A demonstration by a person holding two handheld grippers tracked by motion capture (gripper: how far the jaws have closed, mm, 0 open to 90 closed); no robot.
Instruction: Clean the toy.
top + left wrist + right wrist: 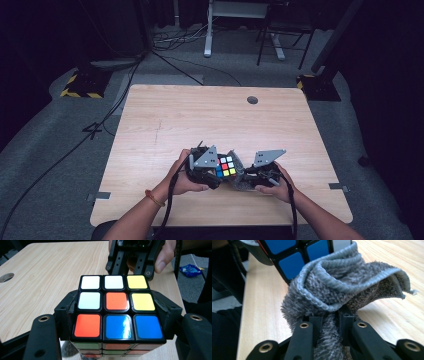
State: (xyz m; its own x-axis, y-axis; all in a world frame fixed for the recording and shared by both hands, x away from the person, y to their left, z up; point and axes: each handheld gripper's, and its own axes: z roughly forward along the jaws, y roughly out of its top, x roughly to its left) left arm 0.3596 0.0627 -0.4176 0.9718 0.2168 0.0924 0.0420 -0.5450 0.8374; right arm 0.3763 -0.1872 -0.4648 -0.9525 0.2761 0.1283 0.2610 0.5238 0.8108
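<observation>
— Grey cloth (pixel 342 287) is bunching up right in front of the right gripper's lens, isn't it?

— Yes. Its jaws are pinching a fold of that terry cloth between them, and the loose part is flopping against a blue face of the puzzle cube (pixel 294 262).

— And the cube itself?

— It is sitting clamped in the left gripper (pixel 206 172), whose jaws are pressing on two opposite sides of the cube (pixel 116 307), with the white, orange, yellow and blue face turned up. In the high view it is hanging just above the near middle of the wooden table (pixel 210 115), between the two hands.

— How is it going to handle?

— I am judging it light, hard and glossy, so it is likely to slip if squeezed on the stickers alone. Layers may also twist, so flat pressure on opposite faces, as now, seems the safest hold. The cloth is soft and limp; it is giving way anywhere, so a bunched fold is the place to grab.

— And the right gripper (pixel 250 177)?

— Touching the cube's far side through the cloth, apparently wiping.
</observation>
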